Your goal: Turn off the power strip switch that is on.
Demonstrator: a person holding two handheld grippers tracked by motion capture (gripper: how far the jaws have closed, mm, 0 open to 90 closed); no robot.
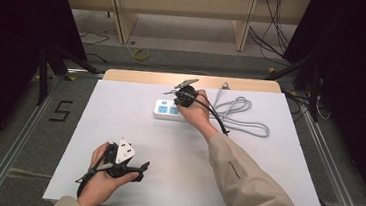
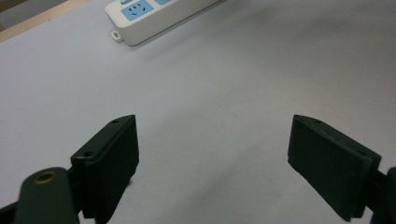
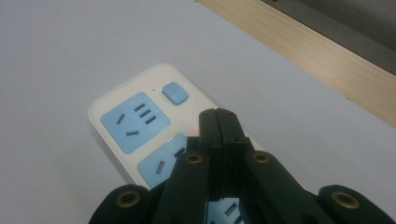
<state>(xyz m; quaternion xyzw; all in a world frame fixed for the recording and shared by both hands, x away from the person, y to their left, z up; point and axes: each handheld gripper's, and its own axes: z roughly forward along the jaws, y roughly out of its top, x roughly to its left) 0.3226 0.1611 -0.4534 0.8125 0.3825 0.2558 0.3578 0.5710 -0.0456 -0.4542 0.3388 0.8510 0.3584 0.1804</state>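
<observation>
A white power strip (image 1: pixel 166 109) with blue sockets lies at the far middle of the white table. My right gripper (image 1: pixel 177 101) points down over it. In the right gripper view the jaws of my right gripper (image 3: pixel 217 114) are shut with nothing between them. Their tips sit just over the power strip (image 3: pixel 126 121), past a blue button (image 3: pixel 175 92) and beside a small red light (image 3: pixel 192 128). Whether they touch the strip I cannot tell. My left gripper (image 1: pixel 141 172) rests near the front left, and in its own view my left gripper (image 2: pixel 212 121) is open and empty above bare table.
The strip's grey cable (image 1: pixel 240 115) lies coiled to the right of the right hand. A wooden strip (image 1: pixel 138 75) runs along the table's far edge. In the left gripper view the power strip (image 2: pixel 154 16) lies far ahead at the top.
</observation>
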